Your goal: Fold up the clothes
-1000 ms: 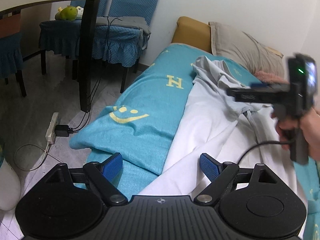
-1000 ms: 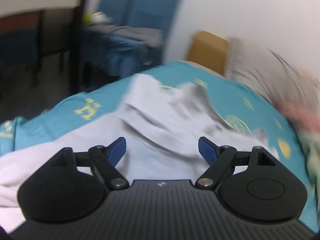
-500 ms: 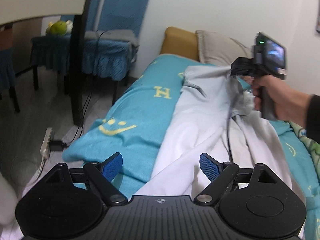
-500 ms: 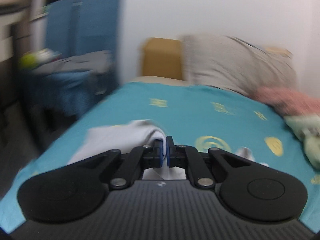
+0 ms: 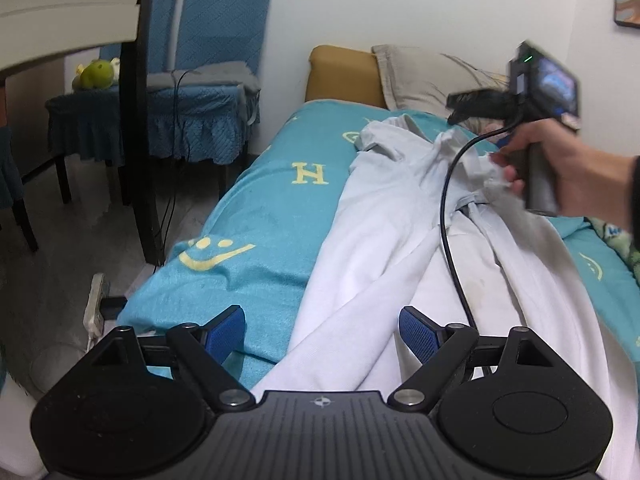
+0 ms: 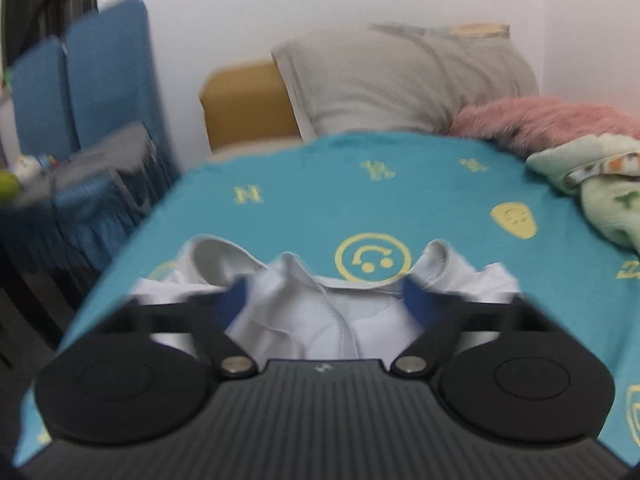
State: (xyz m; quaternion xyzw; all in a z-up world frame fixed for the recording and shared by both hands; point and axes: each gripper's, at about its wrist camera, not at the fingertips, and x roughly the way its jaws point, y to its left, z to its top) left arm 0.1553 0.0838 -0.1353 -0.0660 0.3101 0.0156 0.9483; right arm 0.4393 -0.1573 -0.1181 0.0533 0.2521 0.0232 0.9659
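The white shirt (image 6: 320,320), bunched low in frame, may crease if released: right hand-held gripper (image 6: 324,300) opening, left hand-held gripper (image 5: 322,330) spread empty.

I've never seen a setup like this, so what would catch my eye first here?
A white shirt lies rumpled along a turquoise bedspread printed with yellow smileys. At its collar end the right gripper, in a hand, is opening its jaws over the cloth. The left gripper hangs open over the shirt's near end.
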